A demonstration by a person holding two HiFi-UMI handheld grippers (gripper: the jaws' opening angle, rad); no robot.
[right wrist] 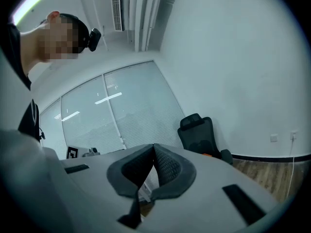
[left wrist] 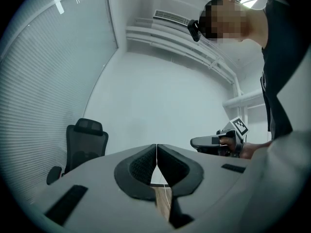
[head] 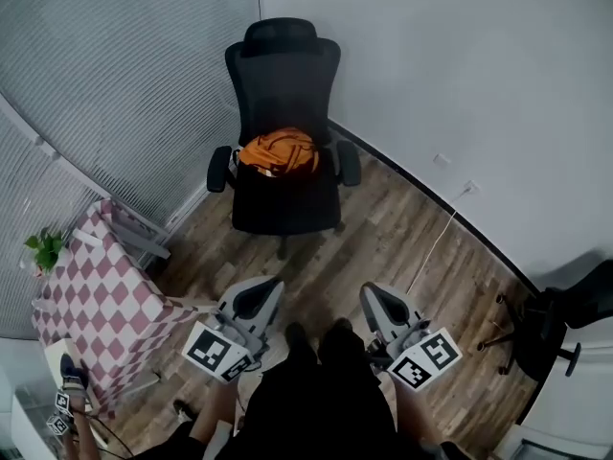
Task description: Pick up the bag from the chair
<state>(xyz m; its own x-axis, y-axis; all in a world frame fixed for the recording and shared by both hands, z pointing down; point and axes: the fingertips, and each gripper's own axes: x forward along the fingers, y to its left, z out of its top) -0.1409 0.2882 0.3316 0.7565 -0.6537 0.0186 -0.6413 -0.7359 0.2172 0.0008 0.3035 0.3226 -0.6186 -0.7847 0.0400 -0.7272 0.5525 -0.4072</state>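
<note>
The crumpled orange fabric bag (head: pixel 280 151) lay on the seat of the far black office chair (head: pixel 284 65), seemingly soft and light, probably best pinched at a top fold, well apart from the left gripper (head: pixel 254 297) and right gripper (head: pixel 381 305), both closed and empty.

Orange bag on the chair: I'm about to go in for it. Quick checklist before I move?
1. Bag located: orange bag sits on the seat of the black chair. Ok.
2. Left tool ready to grasp: jaws together, nothing between them. Not ok; open first.
3. Right tool ready: jaws together too, empty. Not ok.
4. Reach: both tools are held well short of the chair. Not ok; step closer.
5. Floor ahead: bare wood up to the chair; white cable lies off to the right. Ok.
6. Handle or strap to grab: too small to see. Cannot tell.
</note>
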